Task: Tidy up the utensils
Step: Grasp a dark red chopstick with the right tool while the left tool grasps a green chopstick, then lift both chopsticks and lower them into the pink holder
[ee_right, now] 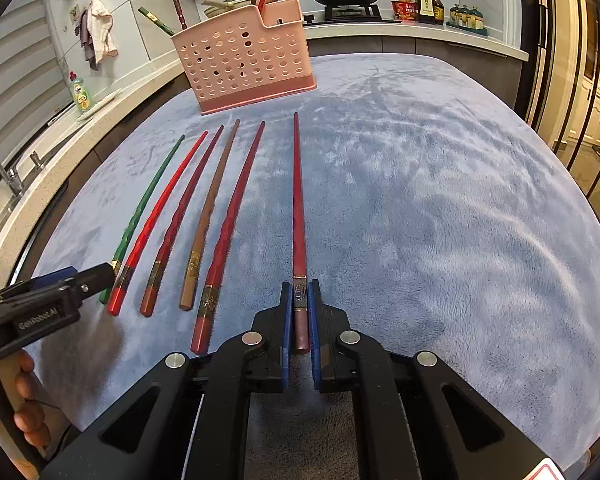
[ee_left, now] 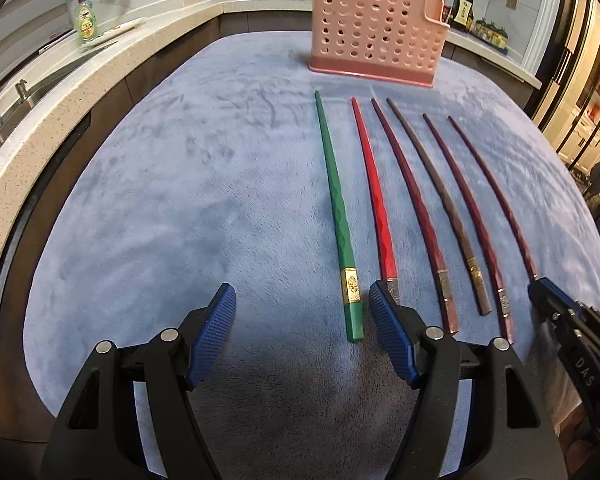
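Six chopsticks lie side by side on the blue-covered desk (ee_left: 180, 200) in front of the pink holder (ee_left: 376, 28). In the left wrist view, the left tool (ee_left: 302, 304) stands wide, its jaws either side of the green chopstick (ee_left: 338, 216), closing on nothing. Its right pad sits just beside the red chopstick (ee_left: 374, 196), so closing here could nudge or pinch both sticks. "DAS" reads on the right tool's body.

In the right wrist view, the right tool (ee_right: 300, 312) is clamped on the dark red chopstick (ee_right: 299, 200) farthest right of the holder (ee_right: 244, 60), gripped only at its thick end; lifted, it may droop or twist out. "GenRobot.AI" shows on the left tool (ee_right: 100, 276).
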`<state>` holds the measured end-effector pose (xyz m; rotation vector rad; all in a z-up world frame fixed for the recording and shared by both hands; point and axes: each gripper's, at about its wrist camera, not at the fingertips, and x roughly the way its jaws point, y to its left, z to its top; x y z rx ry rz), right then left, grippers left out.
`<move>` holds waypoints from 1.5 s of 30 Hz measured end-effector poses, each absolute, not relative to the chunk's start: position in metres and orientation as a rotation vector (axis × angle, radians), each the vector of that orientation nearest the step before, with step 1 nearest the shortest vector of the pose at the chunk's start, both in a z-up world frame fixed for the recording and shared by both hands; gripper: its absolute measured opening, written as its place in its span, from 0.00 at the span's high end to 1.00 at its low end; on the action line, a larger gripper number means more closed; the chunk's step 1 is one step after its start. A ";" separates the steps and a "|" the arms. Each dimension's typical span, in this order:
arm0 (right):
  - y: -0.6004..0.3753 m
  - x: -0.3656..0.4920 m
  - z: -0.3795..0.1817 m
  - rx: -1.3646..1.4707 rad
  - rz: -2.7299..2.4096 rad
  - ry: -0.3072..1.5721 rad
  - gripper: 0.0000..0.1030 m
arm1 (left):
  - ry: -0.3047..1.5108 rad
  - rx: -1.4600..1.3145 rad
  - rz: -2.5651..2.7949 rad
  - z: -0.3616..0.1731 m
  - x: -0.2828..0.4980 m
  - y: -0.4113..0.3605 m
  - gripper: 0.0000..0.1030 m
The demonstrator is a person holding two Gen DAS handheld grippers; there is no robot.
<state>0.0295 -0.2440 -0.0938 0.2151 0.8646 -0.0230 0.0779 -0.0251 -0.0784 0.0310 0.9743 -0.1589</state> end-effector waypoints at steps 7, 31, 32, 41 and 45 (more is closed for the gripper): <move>-0.244 0.029 -0.094 0.215 -0.022 0.864 0.93 | 0.959 0.070 -0.137 -0.083 0.080 -0.030 0.46; -0.253 0.026 -0.048 0.240 -0.016 0.774 0.93 | 0.928 0.034 -0.154 -0.044 0.083 -0.017 0.93; -0.255 0.025 -0.040 0.247 -0.015 0.757 0.93 | 0.922 0.029 -0.154 -0.040 0.083 -0.017 0.93; -0.275 0.035 0.021 0.291 -0.007 0.630 0.93 | 0.807 -0.028 -0.170 0.019 0.089 -0.003 0.93; -0.284 0.043 0.045 0.301 -0.011 0.574 0.93 | 0.753 -0.056 -0.182 0.047 0.099 0.001 0.93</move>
